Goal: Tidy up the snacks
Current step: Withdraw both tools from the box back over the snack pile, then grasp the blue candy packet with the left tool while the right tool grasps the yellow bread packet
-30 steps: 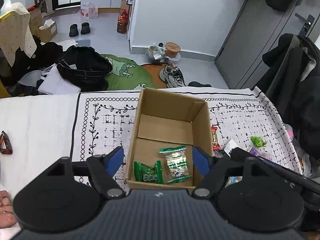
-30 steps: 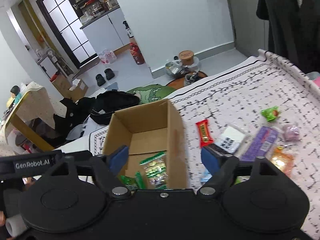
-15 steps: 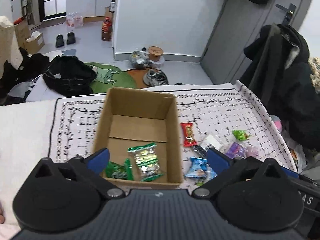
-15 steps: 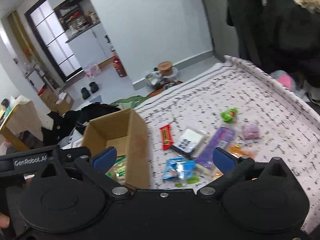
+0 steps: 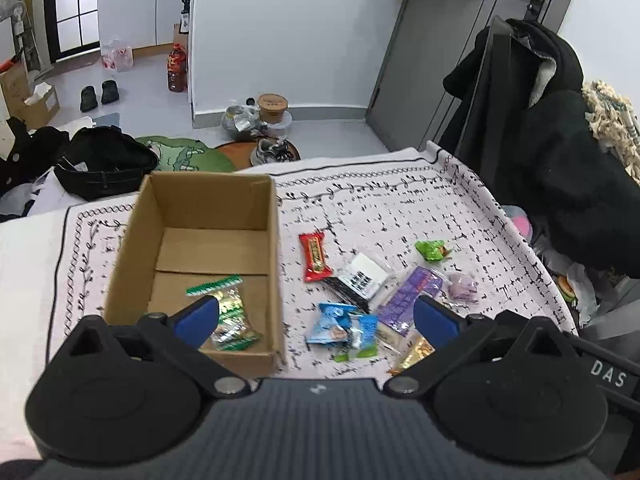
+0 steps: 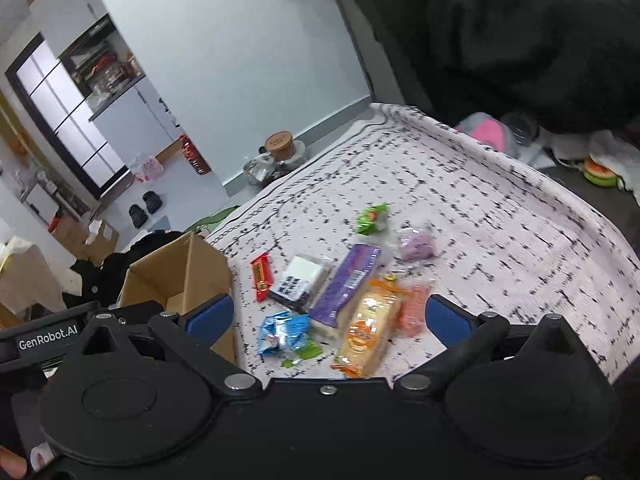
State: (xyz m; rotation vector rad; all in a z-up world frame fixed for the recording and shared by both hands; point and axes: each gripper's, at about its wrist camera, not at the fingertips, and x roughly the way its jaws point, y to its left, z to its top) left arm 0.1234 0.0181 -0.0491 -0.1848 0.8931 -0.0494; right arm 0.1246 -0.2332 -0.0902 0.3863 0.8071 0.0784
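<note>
Snack pile (image 6: 340,292) between gaping right tongs (image 6: 328,316)

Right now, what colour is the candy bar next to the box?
Red candy bar, clearest in the left wrist view.

Cardboard box (image 5: 200,220): plain matt brown corrugated board. Tablecloth (image 5: 400,208): woven cloth, matt, black print. Red bar wrapper (image 5: 315,256) and green-edged packet (image 5: 228,308) in the box: glossy plastic film. Left gripper (image 5: 316,320), right gripper (image 6: 328,316): matt black plastic, blue pads, metal pivot screws.
</note>
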